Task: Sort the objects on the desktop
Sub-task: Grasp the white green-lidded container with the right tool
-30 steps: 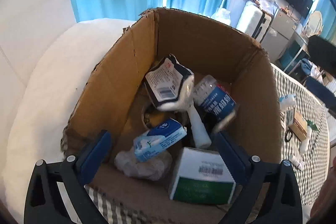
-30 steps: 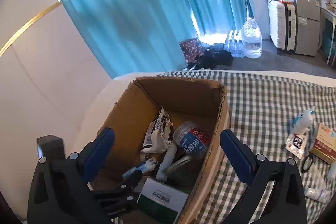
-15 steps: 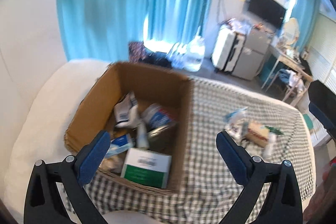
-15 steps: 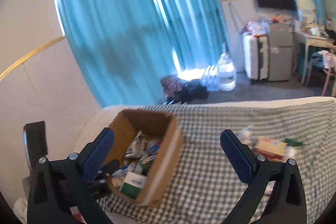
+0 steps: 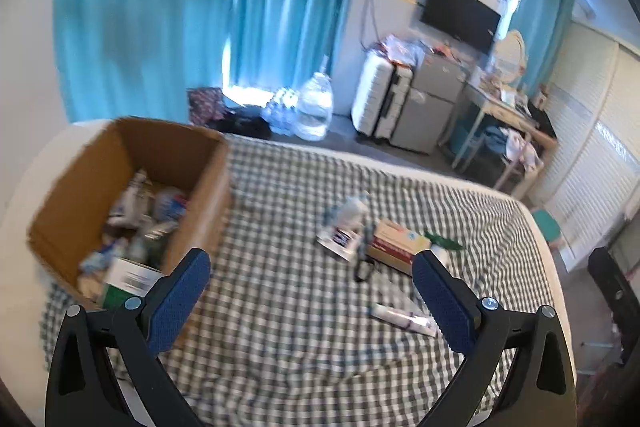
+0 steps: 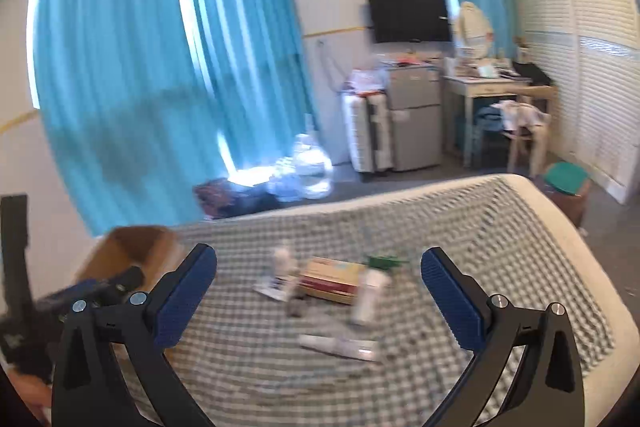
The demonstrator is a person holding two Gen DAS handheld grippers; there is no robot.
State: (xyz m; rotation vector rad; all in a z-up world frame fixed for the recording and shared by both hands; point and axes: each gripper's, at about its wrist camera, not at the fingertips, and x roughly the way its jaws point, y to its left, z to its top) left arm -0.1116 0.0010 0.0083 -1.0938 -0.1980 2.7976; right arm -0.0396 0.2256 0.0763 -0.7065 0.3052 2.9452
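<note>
A cardboard box (image 5: 84, 179) (image 6: 120, 251) with several packets and bottles inside stands at the left end of the checked tablecloth (image 5: 280, 307) (image 6: 460, 247). Loose items lie mid-table: a tan and red box (image 5: 394, 241) (image 6: 330, 279), a white packet (image 5: 338, 239), a white tube (image 5: 402, 319) (image 6: 340, 345), a white bottle (image 6: 370, 295) and a small green item (image 5: 442, 243) (image 6: 384, 261). My left gripper (image 5: 312, 287) hangs open above the cloth, right of the cardboard box. My right gripper (image 6: 318, 285) is open too, high over the loose items. Both hold nothing.
Teal curtains (image 5: 200, 7) hang behind the table. A large water bottle (image 5: 314, 107), a white suitcase (image 5: 378, 103), a grey cabinet (image 5: 428, 103), a cluttered desk (image 6: 492, 87) and a wall TV (image 6: 410, 17) stand beyond. The table's far right edge (image 6: 560, 227) is rounded.
Both grippers have pulled up and away from the cardboard box and swung right toward the loose items. Both stay open and empty.
</note>
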